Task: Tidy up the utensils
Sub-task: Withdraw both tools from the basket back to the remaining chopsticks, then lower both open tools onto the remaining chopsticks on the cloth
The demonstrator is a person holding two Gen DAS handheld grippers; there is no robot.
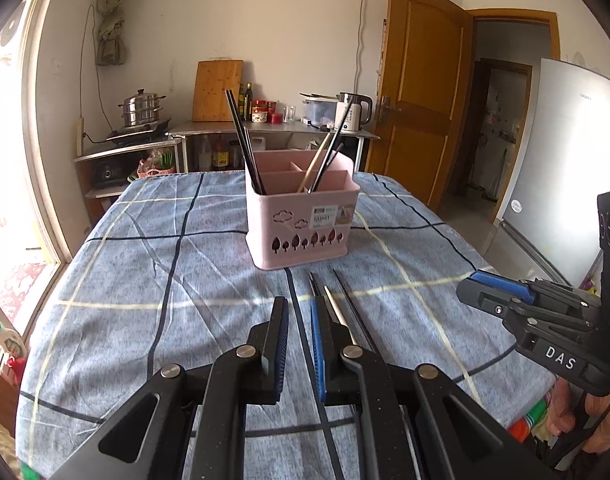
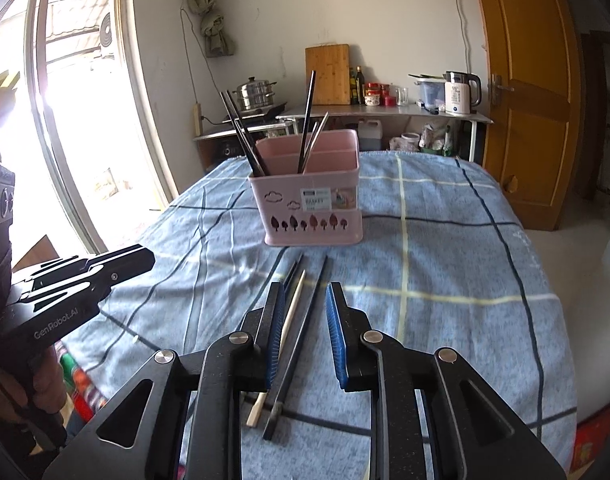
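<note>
Pink plastic, with a row of tree cut-outs along its front, the utensil basket (image 1: pixel 303 216) stands on the blue checked cloth of the tabletop (image 1: pixel 145 280), toward the far edge and about midway across. Dark chopsticks lean out of its left compartment (image 1: pixel 245 148), and more sticks, one of them pale, lean in the right one (image 1: pixel 325 156). On the cloth just in front of the basket lie loose chopsticks, pointing from the near edge toward it: a pale wooden chopstick (image 2: pixel 283 344) beside a long black chopstick (image 2: pixel 299 344), with another dark pair (image 2: pixel 293 270) partly hidden behind the left finger. The right tongs (image 2: pixel 305 332) are held low and level over these, aimed toward the basket, fingers spread apart with the pale and black sticks lying in the gap below; nothing is gripped. The left tongs (image 1: pixel 299 344) hover level just left of the loose sticks, also facing the basket, blue pads (image 1: pixel 317 344) parted by a narrow gap and holding nothing. Each tool shows in the other's view at the near corners, the person's hand (image 1: pixel 601 412) wrapped around the right tool's handle.
</note>
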